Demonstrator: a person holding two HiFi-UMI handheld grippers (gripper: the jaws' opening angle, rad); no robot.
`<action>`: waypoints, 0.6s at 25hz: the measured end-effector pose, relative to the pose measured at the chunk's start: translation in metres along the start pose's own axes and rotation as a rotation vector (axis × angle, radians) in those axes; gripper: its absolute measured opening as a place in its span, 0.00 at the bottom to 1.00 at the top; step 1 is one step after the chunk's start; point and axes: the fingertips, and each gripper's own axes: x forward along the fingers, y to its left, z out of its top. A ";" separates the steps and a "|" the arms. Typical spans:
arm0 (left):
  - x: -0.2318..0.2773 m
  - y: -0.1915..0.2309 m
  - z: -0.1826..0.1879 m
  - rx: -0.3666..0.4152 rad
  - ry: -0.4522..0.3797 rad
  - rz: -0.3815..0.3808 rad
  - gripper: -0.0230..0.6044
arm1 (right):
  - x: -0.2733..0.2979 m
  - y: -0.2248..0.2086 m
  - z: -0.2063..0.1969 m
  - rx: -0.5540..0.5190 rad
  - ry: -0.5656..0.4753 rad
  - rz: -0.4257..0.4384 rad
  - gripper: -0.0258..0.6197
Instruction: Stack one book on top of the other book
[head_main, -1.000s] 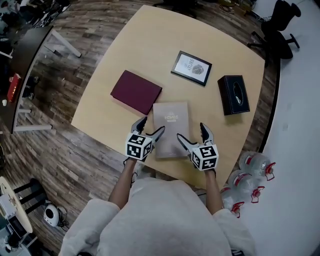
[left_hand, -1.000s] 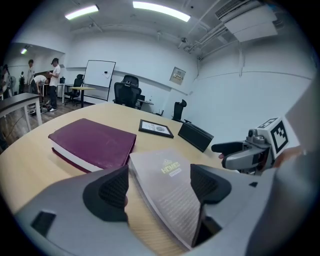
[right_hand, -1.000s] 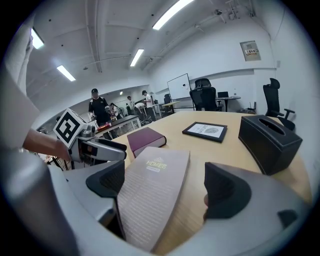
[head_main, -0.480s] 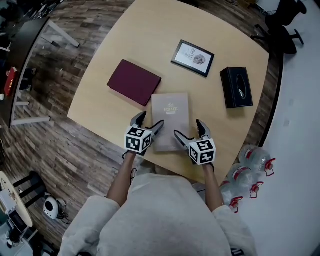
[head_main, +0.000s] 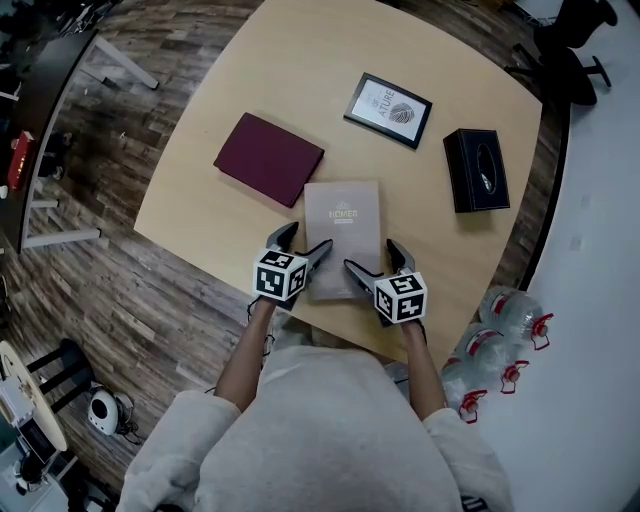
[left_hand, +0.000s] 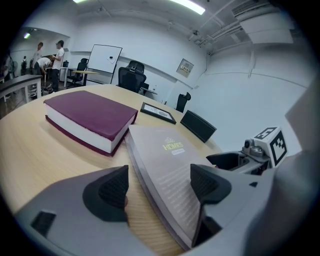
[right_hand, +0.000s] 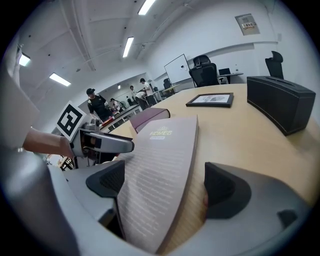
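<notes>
A grey book (head_main: 342, 235) lies flat near the front of the round wooden table (head_main: 300, 60). A thicker maroon book (head_main: 268, 158) lies just beyond it on the left, touching its far left corner. My left gripper (head_main: 303, 242) is open, its jaws straddling the grey book's near left edge (left_hand: 167, 160), with the maroon book (left_hand: 90, 112) ahead. My right gripper (head_main: 372, 258) is open too, and the grey book's near right corner (right_hand: 160, 165) lies between its jaws. Each gripper view shows the other: the right gripper (left_hand: 250, 155) and the left gripper (right_hand: 100, 142).
A framed picture (head_main: 388, 110) and a black tissue box (head_main: 476, 170) sit at the far right of the table. Several water bottles (head_main: 500, 345) stand on the floor by my right side. Office chairs, a whiteboard and people stand in the background.
Both grippers have closed in on the grey book's near end. The right one has slid left over the near right corner. The books have not moved.
</notes>
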 end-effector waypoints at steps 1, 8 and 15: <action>0.000 -0.001 -0.002 -0.004 0.004 -0.002 0.64 | 0.001 0.001 -0.001 0.003 0.003 0.002 0.80; 0.006 -0.009 -0.008 -0.011 0.023 -0.020 0.64 | 0.010 0.005 -0.004 -0.007 0.027 0.019 0.80; 0.013 -0.016 -0.008 -0.012 0.033 -0.038 0.64 | 0.019 0.009 -0.006 -0.019 0.047 0.028 0.80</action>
